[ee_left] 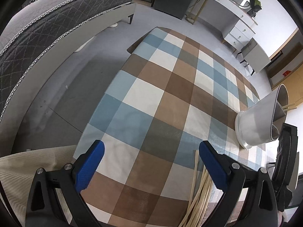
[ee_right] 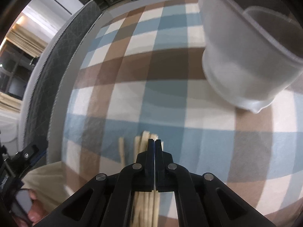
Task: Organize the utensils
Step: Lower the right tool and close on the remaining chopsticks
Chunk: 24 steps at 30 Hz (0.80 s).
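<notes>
The right gripper [ee_right: 155, 141] is clenched over the chopsticks [ee_right: 141, 141] lying on the checked worktop [ee_right: 170, 98], likely to carry one to the white holder [ee_right: 236, 66] nearby, while the left gripper [ee_left: 151, 155] waits spread apart, holding nothing.

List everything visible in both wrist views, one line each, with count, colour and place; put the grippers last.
chopsticks: a bundle, exact count unclear, pale wood, lying on the cloth under the right gripper.
utensil holder: one, white-grey, on the cloth's right side, with two chopsticks inside.
checked tablecloth: one, blue, brown and cream, covering the table.
bed: one, grey, left of the table.
white desk: one, far wall.
left gripper: blue pads, open, empty.
right gripper: black, jaws together over the chopsticks.
</notes>
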### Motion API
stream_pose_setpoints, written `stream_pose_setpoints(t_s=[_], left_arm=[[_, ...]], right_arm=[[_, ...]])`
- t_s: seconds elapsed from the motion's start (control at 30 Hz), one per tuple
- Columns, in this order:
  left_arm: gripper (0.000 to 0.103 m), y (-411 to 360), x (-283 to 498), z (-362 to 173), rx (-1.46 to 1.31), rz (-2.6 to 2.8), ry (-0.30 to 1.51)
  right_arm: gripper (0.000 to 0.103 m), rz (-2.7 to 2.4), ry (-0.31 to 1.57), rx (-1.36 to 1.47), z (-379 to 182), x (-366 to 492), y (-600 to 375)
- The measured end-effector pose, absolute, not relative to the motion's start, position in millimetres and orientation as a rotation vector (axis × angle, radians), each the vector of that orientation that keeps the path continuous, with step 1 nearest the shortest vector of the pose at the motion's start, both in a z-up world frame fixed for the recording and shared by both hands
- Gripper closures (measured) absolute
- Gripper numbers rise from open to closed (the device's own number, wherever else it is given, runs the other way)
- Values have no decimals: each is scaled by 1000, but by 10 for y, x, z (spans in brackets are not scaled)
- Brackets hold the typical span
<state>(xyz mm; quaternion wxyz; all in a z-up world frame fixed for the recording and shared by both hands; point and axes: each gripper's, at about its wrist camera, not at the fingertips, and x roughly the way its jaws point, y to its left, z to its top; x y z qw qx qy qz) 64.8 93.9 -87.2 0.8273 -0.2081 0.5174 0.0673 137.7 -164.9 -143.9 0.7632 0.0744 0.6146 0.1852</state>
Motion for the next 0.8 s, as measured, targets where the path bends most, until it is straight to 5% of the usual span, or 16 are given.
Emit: stream_pose_setpoints(t_s=[0.43, 0.8], left_arm=[[6, 950, 659, -878, -462, 142, 1104], [6, 926, 665, -930, -442, 154, 1121]], right_arm=[[95, 385, 1352, -91, -1459, 1346, -1226], [98, 332, 1306, 3, -1416, 1301, -1356]])
